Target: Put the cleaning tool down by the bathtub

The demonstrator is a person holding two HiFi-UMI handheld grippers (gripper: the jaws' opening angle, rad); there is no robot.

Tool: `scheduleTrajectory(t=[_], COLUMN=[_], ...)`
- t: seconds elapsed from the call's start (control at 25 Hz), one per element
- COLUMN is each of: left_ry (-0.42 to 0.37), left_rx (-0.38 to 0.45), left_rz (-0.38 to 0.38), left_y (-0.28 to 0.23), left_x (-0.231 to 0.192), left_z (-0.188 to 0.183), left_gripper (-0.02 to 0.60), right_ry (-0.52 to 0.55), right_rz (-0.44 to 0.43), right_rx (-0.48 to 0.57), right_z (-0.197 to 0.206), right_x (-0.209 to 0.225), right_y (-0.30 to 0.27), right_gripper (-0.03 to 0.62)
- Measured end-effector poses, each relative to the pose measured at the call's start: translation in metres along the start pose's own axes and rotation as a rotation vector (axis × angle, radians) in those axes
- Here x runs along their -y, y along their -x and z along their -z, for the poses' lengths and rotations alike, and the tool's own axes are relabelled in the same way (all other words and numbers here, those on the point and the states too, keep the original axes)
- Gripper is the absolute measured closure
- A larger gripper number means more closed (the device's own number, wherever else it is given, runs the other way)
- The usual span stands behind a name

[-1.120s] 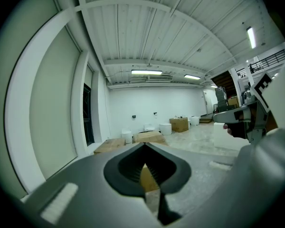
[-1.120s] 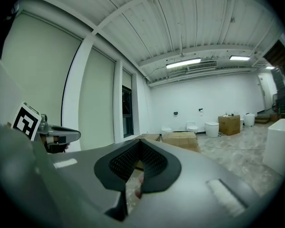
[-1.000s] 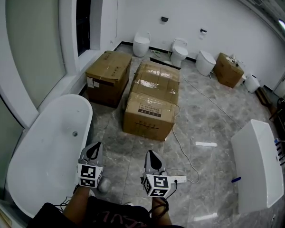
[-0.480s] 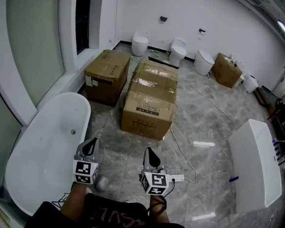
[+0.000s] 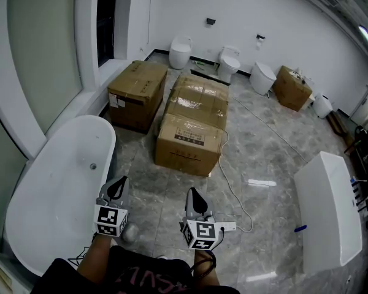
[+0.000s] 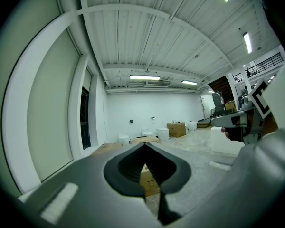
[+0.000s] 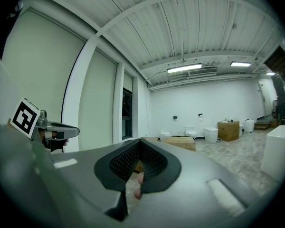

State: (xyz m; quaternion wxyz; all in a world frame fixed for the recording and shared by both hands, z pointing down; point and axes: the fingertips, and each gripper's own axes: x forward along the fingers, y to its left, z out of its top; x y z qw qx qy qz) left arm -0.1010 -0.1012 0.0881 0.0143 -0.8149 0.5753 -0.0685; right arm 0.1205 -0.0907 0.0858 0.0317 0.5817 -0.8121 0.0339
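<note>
Fingers (image 6: 115,171) together: left gripper (image 5: 117,187), right gripper (image 5: 192,196); bathtub (image 5: 49,188) beside left.

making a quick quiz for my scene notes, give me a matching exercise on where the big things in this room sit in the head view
Things:
1. white oval bathtub
2. cluster of three brown cardboard boxes
3. white ceramic toilets
4. long white rectangular unit

Places:
A. along the far wall
B. right side of the floor
C. left side, below the window wall
D. middle of the floor

Pairs: 1-C, 2-D, 3-A, 4-B
</note>
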Motion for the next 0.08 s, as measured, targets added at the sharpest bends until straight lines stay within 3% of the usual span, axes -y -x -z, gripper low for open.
scheduleTrajectory(t=[0.08], left_ry=[-0.002], left_rx=[0.007], left_rz=[0.004], left_y=[-0.0006], left_x=[0.0015], left_z=[-0.0007], left_gripper=[0.581], right_ry=[0.007], right_rz=[-0.004], right_rx=[0.009], right_z=[-0.0034], right_x=[-0.0012], right_y=[0.0001], right_gripper=[0.572])
